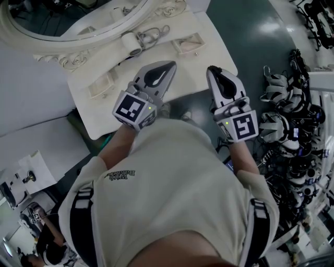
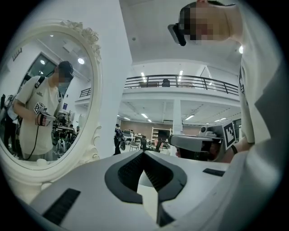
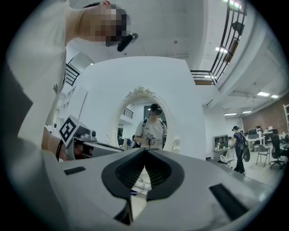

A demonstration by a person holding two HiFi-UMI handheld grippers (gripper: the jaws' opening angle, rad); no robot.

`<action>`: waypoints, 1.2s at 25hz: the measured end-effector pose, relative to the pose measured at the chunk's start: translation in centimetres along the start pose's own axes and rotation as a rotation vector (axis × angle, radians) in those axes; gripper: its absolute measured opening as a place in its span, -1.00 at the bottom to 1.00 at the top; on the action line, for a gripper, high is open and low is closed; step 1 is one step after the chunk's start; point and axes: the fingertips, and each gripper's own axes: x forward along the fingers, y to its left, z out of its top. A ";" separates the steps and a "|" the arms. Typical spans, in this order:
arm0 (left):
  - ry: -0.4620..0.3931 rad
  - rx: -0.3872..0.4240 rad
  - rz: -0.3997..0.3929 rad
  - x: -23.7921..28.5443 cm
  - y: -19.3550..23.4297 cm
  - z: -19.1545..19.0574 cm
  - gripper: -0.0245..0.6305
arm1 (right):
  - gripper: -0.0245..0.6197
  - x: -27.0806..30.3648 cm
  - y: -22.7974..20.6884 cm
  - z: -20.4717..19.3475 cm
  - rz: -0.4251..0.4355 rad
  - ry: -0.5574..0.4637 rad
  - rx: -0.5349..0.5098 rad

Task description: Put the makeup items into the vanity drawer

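Note:
A white vanity (image 1: 209, 36) with an oval mirror (image 1: 68, 15) stands in front of me. On its top lie a white cylindrical makeup item (image 1: 130, 44) and a metal curler-like tool (image 1: 153, 35). Two small drawer boxes (image 1: 102, 84) (image 1: 188, 46) sit on the top, left and right. My left gripper (image 1: 169, 65) hovers over the vanity's front edge, shut and holding nothing; its tips meet (image 2: 143, 153). My right gripper (image 1: 211, 69) hangs just off the front right corner, also shut and holding nothing (image 3: 145, 151). The mirror (image 3: 144, 122) reflects the person.
A heap of spare grippers, headsets and cables (image 1: 292, 120) covers the floor at the right. Papers (image 1: 26, 177) lie on a white surface at the left. A person (image 3: 238, 149) walks far off at the right.

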 end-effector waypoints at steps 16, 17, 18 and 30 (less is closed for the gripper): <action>-0.014 0.009 0.007 -0.1 -0.1 0.6 -0.91 | -0.90 0.0 -0.4 0.0 0.012 0.007 0.119; -0.011 0.006 0.008 -0.2 0.0 0.4 -0.91 | -0.90 0.0 -0.4 -0.1 0.013 0.010 0.123; -0.007 0.003 0.010 -0.2 0.1 0.3 -0.91 | -0.90 0.1 -0.4 -0.2 0.014 0.012 0.129; -0.006 0.006 0.071 -1.4 2.3 0.2 -0.91 | -0.90 1.8 0.7 -0.8 0.072 0.032 0.134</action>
